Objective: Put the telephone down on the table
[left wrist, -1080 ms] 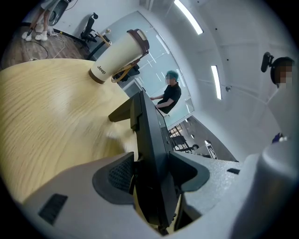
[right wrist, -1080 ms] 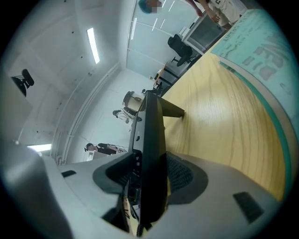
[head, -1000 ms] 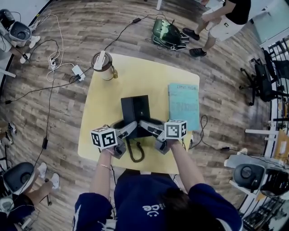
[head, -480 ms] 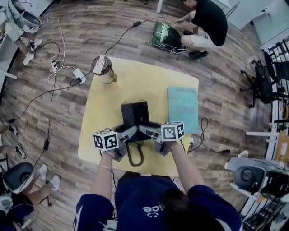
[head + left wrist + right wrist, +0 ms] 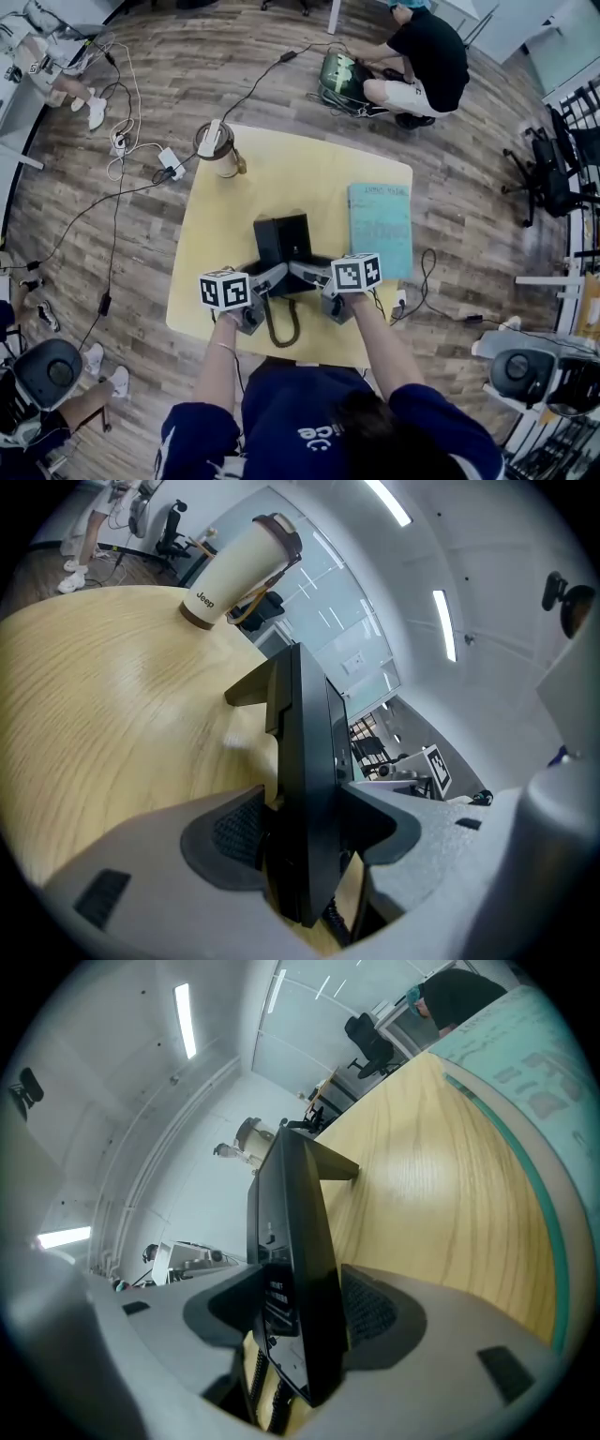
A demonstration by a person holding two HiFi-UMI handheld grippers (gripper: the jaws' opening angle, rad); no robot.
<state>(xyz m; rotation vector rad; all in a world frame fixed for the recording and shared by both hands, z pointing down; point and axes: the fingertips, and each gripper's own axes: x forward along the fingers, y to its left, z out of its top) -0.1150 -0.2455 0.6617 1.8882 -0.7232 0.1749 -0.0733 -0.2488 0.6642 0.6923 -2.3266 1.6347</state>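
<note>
Set-down seemingly reached: the telephone point(image 5: 283, 246) is being held at the near middle of the table point(image 5: 281, 159), apparently resting on it. Its left edge is being clamped by the left gripper point(image 5: 302, 836); the right gripper point(image 5: 295, 1321) jaws are opening, the right edge between them. Next, both grips need releasing without tipping it

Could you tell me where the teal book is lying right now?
In the head view, the teal book lies flat on the right side of the yellow table, just right of the black telephone, apart from it.
</note>
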